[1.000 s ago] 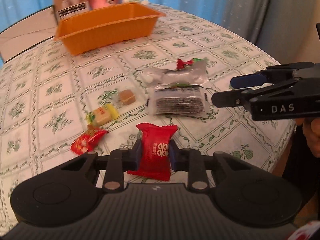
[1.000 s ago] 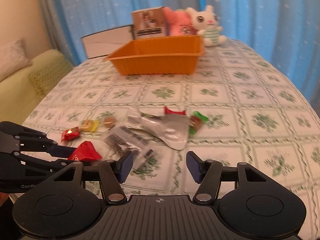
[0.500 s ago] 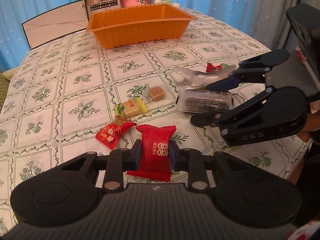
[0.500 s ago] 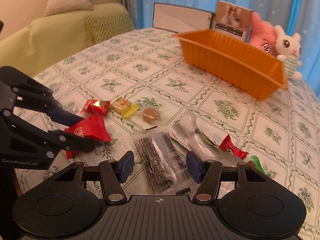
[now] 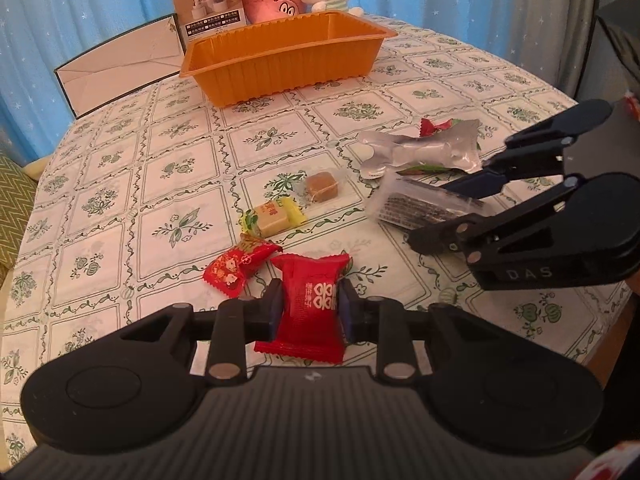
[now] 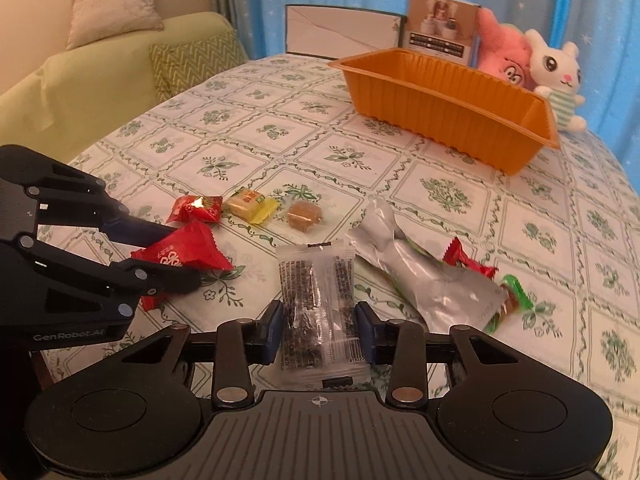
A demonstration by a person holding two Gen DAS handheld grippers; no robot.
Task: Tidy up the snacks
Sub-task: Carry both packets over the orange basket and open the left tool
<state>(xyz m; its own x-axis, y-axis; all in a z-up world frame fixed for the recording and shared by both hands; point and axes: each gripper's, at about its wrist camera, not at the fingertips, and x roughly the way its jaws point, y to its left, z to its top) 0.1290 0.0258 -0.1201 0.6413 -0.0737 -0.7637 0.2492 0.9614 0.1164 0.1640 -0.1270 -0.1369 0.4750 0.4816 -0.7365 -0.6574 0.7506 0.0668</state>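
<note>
Two tongs over floral tablecloth (image 5: 180,168), blue curtain (image 5: 100,0), sofa (image 6: 80,80)

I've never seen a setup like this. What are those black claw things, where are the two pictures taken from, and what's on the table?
No robot here: a person holds a two-fingered gripper in each hand, and each gripper carries a camera looking forward along its fingers. So each picture shows its own gripper at the bottom and the other one off to the side.

The left gripper is shut on a red candy packet. The right gripper is closed around a clear packet of dark snack.

On the flowered tablecloth lie a small red candy, a yellow candy, a brown candy and a silver pouch. Farther back stands an orange tray, probably where the snacks go; its floor is hidden from both cameras.
</note>
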